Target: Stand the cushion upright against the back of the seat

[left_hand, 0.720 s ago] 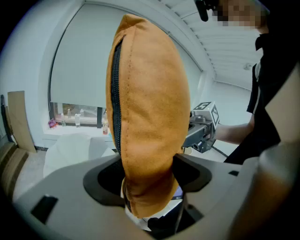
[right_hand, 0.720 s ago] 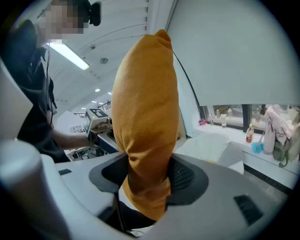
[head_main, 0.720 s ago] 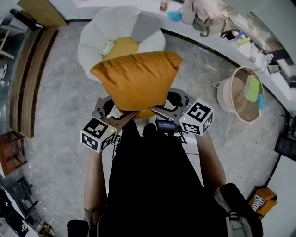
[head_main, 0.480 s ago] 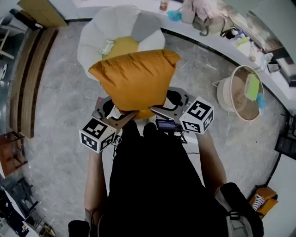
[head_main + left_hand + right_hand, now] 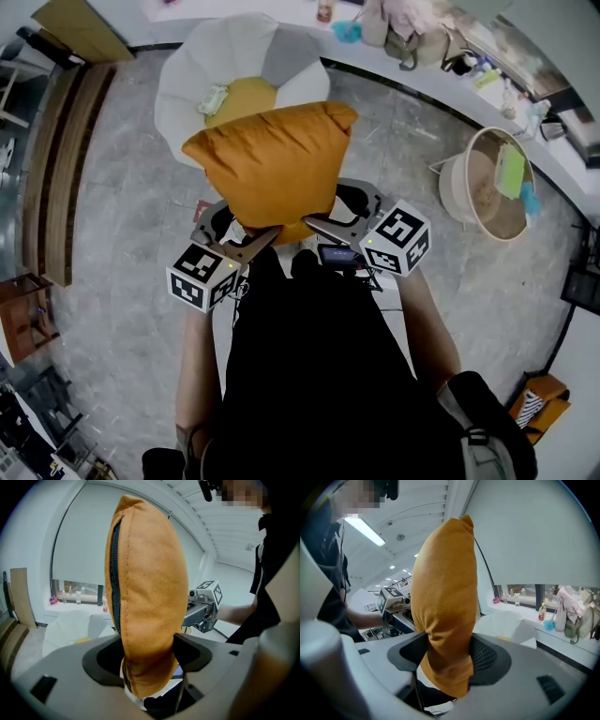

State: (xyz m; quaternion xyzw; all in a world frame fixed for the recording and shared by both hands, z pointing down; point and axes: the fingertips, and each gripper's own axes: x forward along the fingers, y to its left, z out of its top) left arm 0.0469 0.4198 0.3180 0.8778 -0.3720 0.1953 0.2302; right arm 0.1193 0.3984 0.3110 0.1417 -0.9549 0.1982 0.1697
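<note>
Grey stone floor (image 5: 112, 187) spreads under a white petal-backed chair (image 5: 187, 84). On the left, the left tongs (image 5: 232, 223) are clenched on the lower edge of the orange cushion (image 5: 272, 164), and further right the right tongs (image 5: 330, 214) pinch the same edge. The cushion is held in the air, upright, its long side running across between the tongs. The seat lies ahead beyond it, a little leftward, so the left hand looks slightly nearer. A round basket (image 5: 469, 187) stands well off right.
</note>
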